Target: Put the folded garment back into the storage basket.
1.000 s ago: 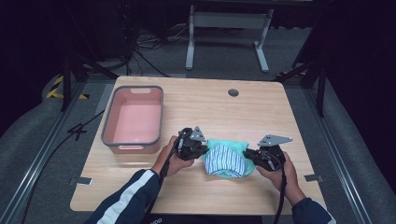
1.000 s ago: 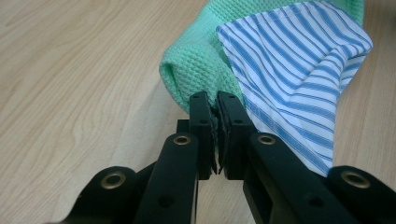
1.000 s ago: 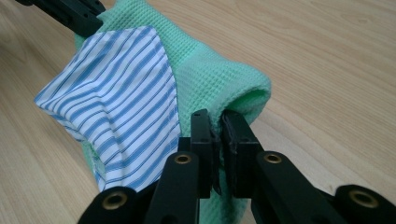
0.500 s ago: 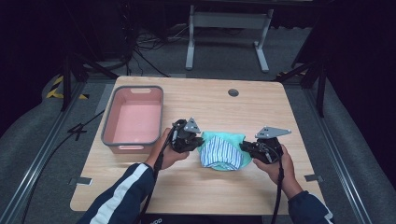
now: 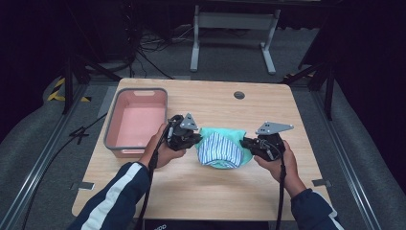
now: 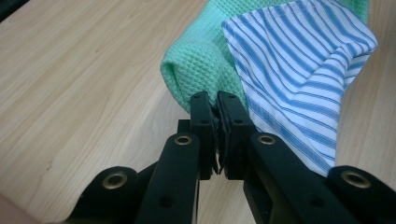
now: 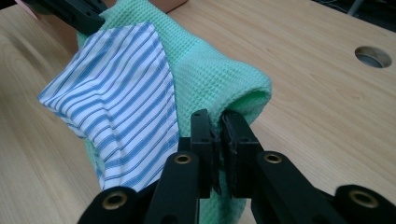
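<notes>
1. The left gripper (image 5: 193,139) is clamped on the left corner of a green waffle cloth (image 5: 239,135); in the left gripper view its jaws press together on the fabric edge (image 6: 187,74), with almost no gap.
2. The right gripper (image 5: 248,144) pinches the opposite corner the same way; in the right gripper view the cloth (image 7: 219,70) folds over just ahead of its closed jaws.
3. A blue-and-white striped cloth (image 5: 219,149) lies on the green one and hangs with it between the two grippers, sagging toward 6 o'clock. From the pictures I cannot tell whether the jaws also catch the striped layer.
4. The bundle sits just past the middle of the wooden table (image 5: 201,191), apparently lifted or barely brushing the top.
5. A pink bin (image 5: 136,122) stands at about 9 o'clock from the left gripper, close beside it and empty.
6. The step in hand looks like carrying the cloths, probably to the bin. To do it well:
   - keep both pinches firm, since each holds only a thin edge;
   - keep the hands level and equally spaced, so the sag stays centred and the striped piece does not slide off;
   - lift enough to clear the bin's near wall before moving toward 9 o'clock.
</notes>
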Available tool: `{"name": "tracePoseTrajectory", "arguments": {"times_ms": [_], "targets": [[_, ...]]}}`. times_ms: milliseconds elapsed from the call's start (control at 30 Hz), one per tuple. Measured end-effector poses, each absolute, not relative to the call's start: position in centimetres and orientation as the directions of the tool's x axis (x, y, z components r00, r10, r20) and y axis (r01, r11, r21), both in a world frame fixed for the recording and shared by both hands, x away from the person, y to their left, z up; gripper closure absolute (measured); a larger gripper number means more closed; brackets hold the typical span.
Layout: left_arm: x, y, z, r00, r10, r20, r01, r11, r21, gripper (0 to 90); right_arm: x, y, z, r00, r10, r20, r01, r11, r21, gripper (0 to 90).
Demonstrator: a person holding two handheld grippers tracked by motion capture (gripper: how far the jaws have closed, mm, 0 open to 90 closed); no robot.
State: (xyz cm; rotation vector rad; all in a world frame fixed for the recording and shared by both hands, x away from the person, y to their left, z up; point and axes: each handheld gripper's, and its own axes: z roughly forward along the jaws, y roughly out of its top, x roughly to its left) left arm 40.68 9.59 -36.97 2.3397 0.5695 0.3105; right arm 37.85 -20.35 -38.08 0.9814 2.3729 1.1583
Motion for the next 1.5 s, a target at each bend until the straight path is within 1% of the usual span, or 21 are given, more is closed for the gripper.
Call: {"name": "tracePoseTrajectory", "arguments": {"times_ms": [600,867,1333,1500], "targets": [[40.8,13.9,-34.1,0.827,0.556,0.086,0.344,-0.62,0.705,85.7,39.3,-15.8,-34.4,-0.753,0.657,-0.031,0.37,0.462,0.806,83.8],[40.7,16.0,-33.2,0.802,0.59,0.096,0.362,-0.608,0.707,85.7,40.0,-13.9,-33.6,-0.771,0.636,-0.04,0.348,0.473,0.809,83.8],[40.5,20.8,-32.1,0.729,0.676,0.107,0.42,-0.566,0.709,85.7,41.7,-8.6,-32.5,-0.821,0.57,-0.04,0.303,0.494,0.815,83.8],[40.6,21.8,-31.9,0.715,0.69,0.114,0.43,-0.562,0.707,85.7,42.0,-7.4,-32.3,-0.83,0.557,-0.04,0.293,0.495,0.818,83.8]]}}
